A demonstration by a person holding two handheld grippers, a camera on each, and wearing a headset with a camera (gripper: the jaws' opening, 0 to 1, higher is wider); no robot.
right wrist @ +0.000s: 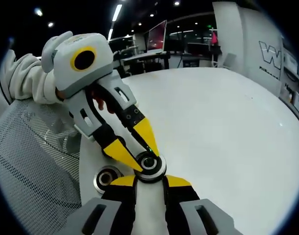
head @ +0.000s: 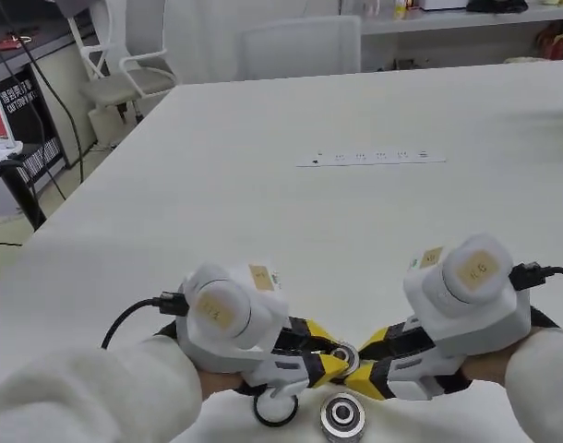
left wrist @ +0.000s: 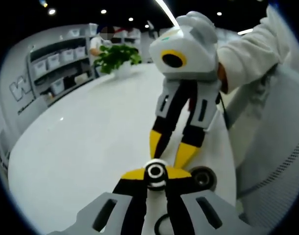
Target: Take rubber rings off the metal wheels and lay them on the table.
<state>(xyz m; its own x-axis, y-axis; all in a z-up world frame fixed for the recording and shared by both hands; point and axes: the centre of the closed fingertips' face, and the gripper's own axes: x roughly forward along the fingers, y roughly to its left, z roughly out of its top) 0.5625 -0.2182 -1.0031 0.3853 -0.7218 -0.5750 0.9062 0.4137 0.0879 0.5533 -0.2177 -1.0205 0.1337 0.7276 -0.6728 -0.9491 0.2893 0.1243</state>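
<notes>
At the tabletop's near edge, a wheel [head: 344, 354] is pinched by left gripper [head: 336, 356] and right gripper [head: 355, 361], jaws closed upon it. Stripping its ring [right wrist: 163, 169] is judged in hand; a steady pull is needed.

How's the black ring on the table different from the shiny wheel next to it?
The rubber ring is black; the metal wheel is silvery. The ring is a thin loop with table showing through it; the wheel is thick, with only a small dark hole. The left gripper hides part of the ring; the wheel lies uncovered. Both are round and lie flat on the table.
</notes>
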